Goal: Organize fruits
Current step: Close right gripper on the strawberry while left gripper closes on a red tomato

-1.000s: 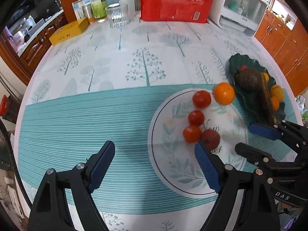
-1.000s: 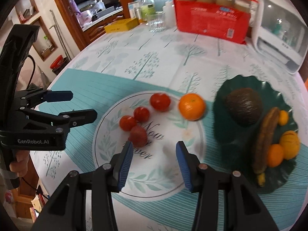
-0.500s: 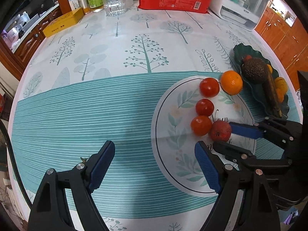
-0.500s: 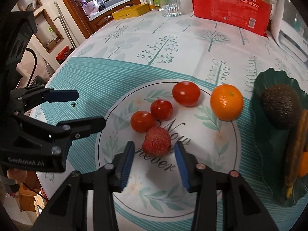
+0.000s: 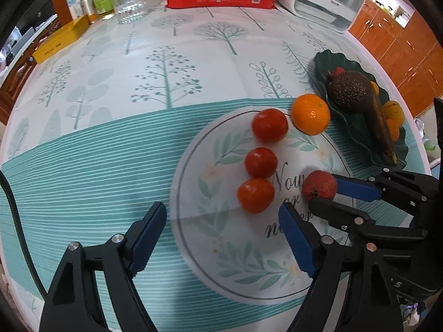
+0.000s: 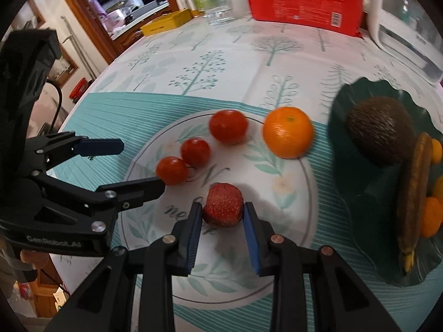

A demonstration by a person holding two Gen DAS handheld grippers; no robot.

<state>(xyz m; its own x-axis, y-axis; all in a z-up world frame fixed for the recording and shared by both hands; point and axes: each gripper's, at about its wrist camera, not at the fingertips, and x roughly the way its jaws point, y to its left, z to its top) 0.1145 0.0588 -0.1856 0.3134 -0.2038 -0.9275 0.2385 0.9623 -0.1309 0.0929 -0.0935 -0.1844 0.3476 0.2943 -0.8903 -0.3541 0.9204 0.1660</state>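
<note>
A bumpy red lychee [image 6: 223, 204] sits between my right tongs [image 6: 223, 215]; 3 red tomatoes [image 6: 228, 126] and an orange [image 6: 288, 132] lie nearby.

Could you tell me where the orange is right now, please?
The orange sits on the tablecloth at the printed circle's far right edge, between the largest tomato and the green plate.

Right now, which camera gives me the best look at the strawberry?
The right wrist view: the strawberry sits close and centred between the right tool fingers, both pads pressed on its sides, seeds visible. The left wrist view shows it smaller, off to the right, partly hidden by the right tool's fingers.
</note>
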